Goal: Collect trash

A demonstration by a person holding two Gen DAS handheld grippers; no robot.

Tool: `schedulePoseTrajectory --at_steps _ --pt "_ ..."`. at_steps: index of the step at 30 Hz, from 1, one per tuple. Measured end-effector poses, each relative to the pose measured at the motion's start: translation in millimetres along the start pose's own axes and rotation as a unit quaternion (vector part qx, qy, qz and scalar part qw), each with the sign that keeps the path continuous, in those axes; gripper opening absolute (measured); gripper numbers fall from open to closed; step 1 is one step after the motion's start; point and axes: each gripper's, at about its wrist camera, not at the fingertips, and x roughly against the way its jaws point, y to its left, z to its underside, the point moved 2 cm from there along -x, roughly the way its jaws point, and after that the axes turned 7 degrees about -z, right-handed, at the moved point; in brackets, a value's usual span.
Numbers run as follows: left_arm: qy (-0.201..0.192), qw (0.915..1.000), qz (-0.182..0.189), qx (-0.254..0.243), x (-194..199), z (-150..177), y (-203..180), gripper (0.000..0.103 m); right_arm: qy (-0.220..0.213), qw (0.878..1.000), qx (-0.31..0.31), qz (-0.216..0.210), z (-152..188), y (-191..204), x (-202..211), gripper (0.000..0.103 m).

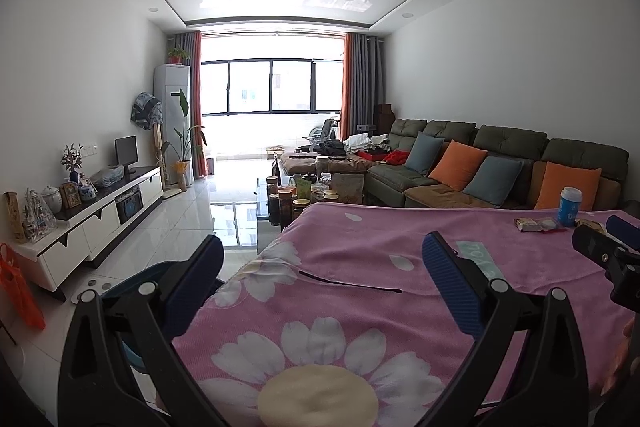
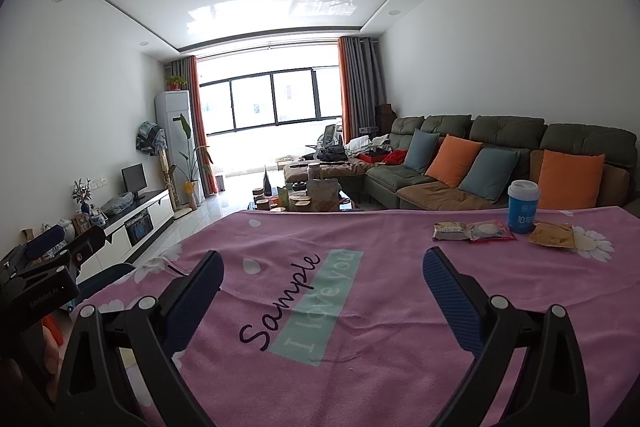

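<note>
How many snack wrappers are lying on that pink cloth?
3, in a row at the cloth's far right: a brown wrapper, a red-edged clear wrapper touching it, and a tan wrapper right of the blue cup.

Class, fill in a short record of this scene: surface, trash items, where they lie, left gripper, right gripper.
surface: table under a pink flowered cloth
trash items: blue cup, brown wrapper, red-edged wrapper, tan wrapper
where they lie: in a row at the far right of the cloth, cup upright
left gripper: open, holding nothing
right gripper: open, holding nothing, short of the trash
</note>
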Motion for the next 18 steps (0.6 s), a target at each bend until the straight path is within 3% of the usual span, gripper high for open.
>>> schedulePoseTrajectory --at_steps 18 --pt "-0.001 1.0000 -0.005 -0.003 1.5 -1.4 0.1 0.098 0.002 1.000 0.001 0.001 0.2 -0.1 0.4 0.096"
